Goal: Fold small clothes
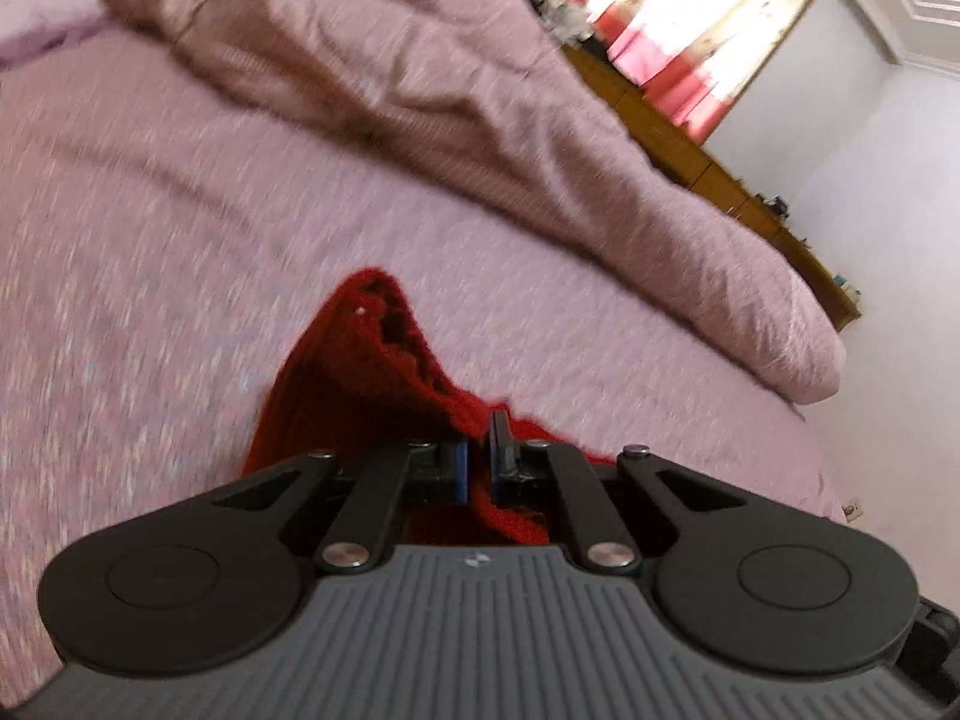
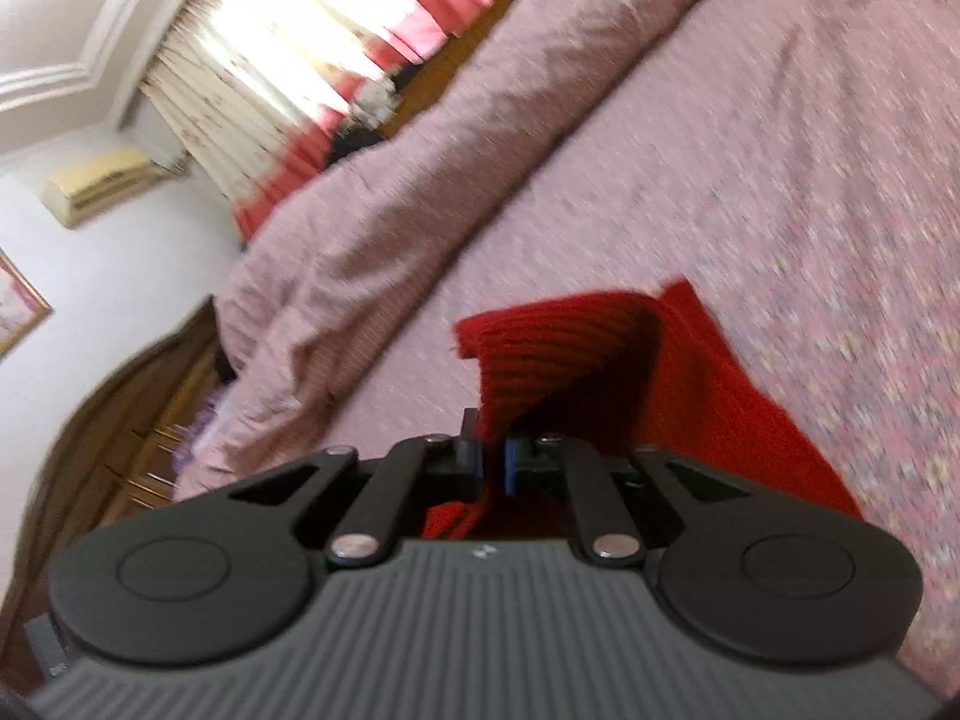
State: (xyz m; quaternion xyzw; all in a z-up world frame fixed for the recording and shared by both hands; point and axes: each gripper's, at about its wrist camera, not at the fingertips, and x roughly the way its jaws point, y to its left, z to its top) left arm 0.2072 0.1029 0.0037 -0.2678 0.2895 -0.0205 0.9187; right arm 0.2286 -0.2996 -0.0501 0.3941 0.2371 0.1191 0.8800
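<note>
Red knit garment (image 1: 336, 384) is lying on the bed (image 1: 150, 252), on the pink flecked bedspread, with part of it being raised off the cover. Ribbed texture is showing in both wrist views; what kind of garment it is cannot be told, as the frames are blurred.

Left tongs (image 1: 478, 456) are pinching an edge of the garment: the blue pads are standing close together with red knit running between them. From that pinch the cloth is rising into a peaked ridge with a scalloped edge, then falling back to the bed. Judgement: the edge is being held high so the layer can be carried over the rest.

Right tongs (image 2: 493, 459) are likewise pressed together on the red knit (image 2: 558, 354). A ribbed flap is draping forward from the grip, while a flatter panel is lying on the bedspread beside it, to the right in that view. Judgement: two separate grips are keeping the lifted edge straight, so the fold line stays even and the flap is not bunching.

Step in hand, as I read it: the start of a fold, edge gripped and coming up, nothing laid over yet.

Surroundings: a rumpled pink duvet (image 1: 480, 96) is heaped along the far side of the bed, well apart from the garment. Beyond it, a wooden headboard (image 1: 690, 144) and red-and-white curtains (image 2: 312, 42) against bright window light.
</note>
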